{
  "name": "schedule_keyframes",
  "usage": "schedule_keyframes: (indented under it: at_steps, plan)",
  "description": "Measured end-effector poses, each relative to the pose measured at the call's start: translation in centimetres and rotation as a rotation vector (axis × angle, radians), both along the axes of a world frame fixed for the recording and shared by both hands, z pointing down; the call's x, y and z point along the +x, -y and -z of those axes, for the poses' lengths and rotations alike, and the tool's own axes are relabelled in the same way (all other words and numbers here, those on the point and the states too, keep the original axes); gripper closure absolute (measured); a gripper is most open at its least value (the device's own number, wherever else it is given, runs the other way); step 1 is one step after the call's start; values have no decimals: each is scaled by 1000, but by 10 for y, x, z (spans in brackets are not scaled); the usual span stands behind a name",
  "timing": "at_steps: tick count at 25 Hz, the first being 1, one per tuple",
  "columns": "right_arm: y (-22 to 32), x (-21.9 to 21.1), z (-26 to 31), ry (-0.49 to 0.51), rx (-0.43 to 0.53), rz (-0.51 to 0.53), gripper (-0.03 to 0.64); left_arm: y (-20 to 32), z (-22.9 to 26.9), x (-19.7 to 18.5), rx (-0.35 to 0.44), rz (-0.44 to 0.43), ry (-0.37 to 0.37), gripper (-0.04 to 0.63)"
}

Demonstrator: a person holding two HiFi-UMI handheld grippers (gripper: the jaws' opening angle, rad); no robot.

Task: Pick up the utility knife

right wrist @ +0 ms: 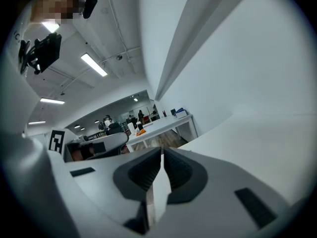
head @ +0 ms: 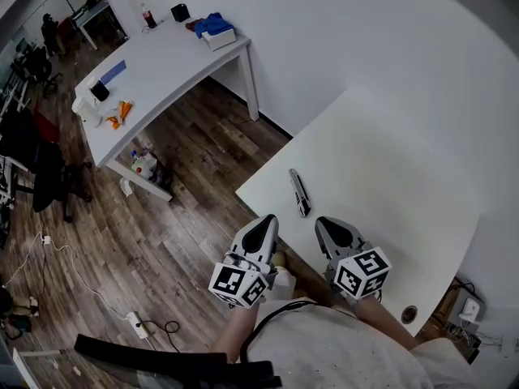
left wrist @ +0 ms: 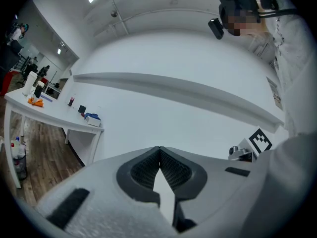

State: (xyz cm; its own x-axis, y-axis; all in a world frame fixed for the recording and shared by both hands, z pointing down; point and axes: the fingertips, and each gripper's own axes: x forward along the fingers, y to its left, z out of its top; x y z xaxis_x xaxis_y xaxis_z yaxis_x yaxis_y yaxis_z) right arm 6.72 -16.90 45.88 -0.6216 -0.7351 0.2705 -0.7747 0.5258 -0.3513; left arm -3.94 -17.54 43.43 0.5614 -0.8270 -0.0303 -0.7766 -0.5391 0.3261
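The utility knife (head: 300, 193) lay flat on the white table (head: 389, 160), close to the table's near edge and towards its left corner, untouched. Its long axis ran roughly away from the person, which presented the narrow body crosswise to a tool coming from the near edge.

The left tool (head: 266, 222) was held just off the table's near edge, jaws fully together with nothing between them. The right tool (head: 323, 224) reached slightly over the same edge, tipped a little downward towards the table top, jaws likewise together and empty.

Assessment: this was the approach stage. Either tool would have to spread its jaws before it could straddle the knife.
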Motion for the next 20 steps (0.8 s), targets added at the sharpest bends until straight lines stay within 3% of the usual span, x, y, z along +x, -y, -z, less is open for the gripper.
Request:
schedule_keyframes:
  at_steps: [4,7,9,12,20]
  plan:
    - [25,-8,-25,-93,-54,19,606,22,-6,-3,-14,-13,-1,589]
    - [43,-12,-52,-183,-129,52,488,33,-17,-6,-31,-24,6,589]
    - [55,-13,-71,-243,-190,76,468,41,-22,-11,-41,-19,8,589]
    - [69,-18,-97,-316,-267,116,443,52,-31,-18,-53,-19,7,589]
    - [98,-30,-137,-454,-342,153,411,75,-59,-23,-76,-41,-13,589]
